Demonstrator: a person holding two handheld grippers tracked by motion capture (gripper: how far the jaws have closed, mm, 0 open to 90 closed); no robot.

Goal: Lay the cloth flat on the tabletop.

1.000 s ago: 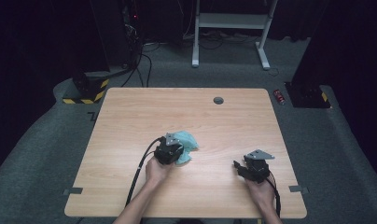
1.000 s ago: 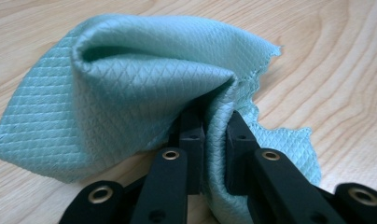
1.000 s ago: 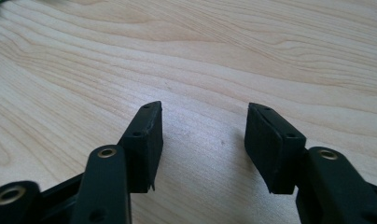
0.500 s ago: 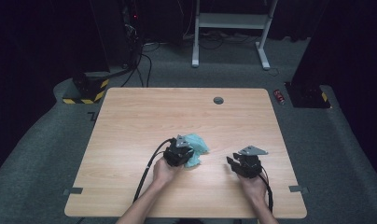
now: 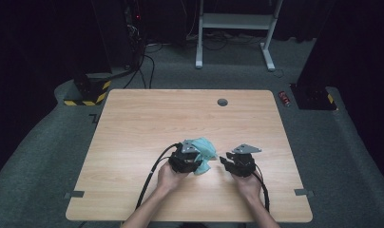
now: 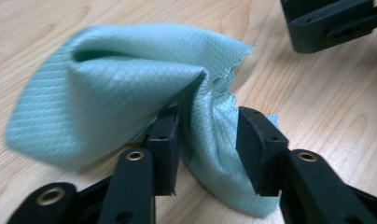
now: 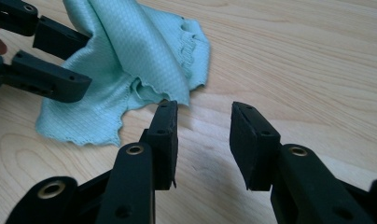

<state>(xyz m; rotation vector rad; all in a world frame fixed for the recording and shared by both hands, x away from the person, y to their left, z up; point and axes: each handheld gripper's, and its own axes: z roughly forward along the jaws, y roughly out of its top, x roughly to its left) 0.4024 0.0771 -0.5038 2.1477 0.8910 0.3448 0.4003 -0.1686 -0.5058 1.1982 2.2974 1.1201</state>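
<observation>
moved rightward since a second ago: left gripper (image 5: 196,160), and with it the teal cloth (image 5: 203,148), carried from left of the table's middle to just right of it. drawn in leftward too, right gripper (image 5: 224,160), now close beside the cloth rather than well apart from it.

seen from above near the front edge of the wooden table (image 5: 133,123), crumpled in a small heap, partly hidden under the left gripper. lying on the wood, with one fold lifted into a puffed hollow on the left in the left gripper view (image 6: 112,79).

left gripper (image 6: 207,149): jaws parted at a middling width, a bunched ridge of cloth standing in the gap; fabric draped against the left jaw, apparently clear of the right one. straddling the fold, then, not pinching it. hard to tell whether the left jaw truly presses the cloth or merely sits behind it.

right gripper (image 7: 203,140): jaws apart at a similar width, bare wood between them. just short of the cloth's frayed near edge (image 7: 130,70), the left jaw tip almost at the hem, touching or not unclear. farther left in that same view, the two black jaws of the other gripper over the cloth.

small dark round fitting (image 5: 222,101) near the table's far edge, well apart from everything else.
</observation>
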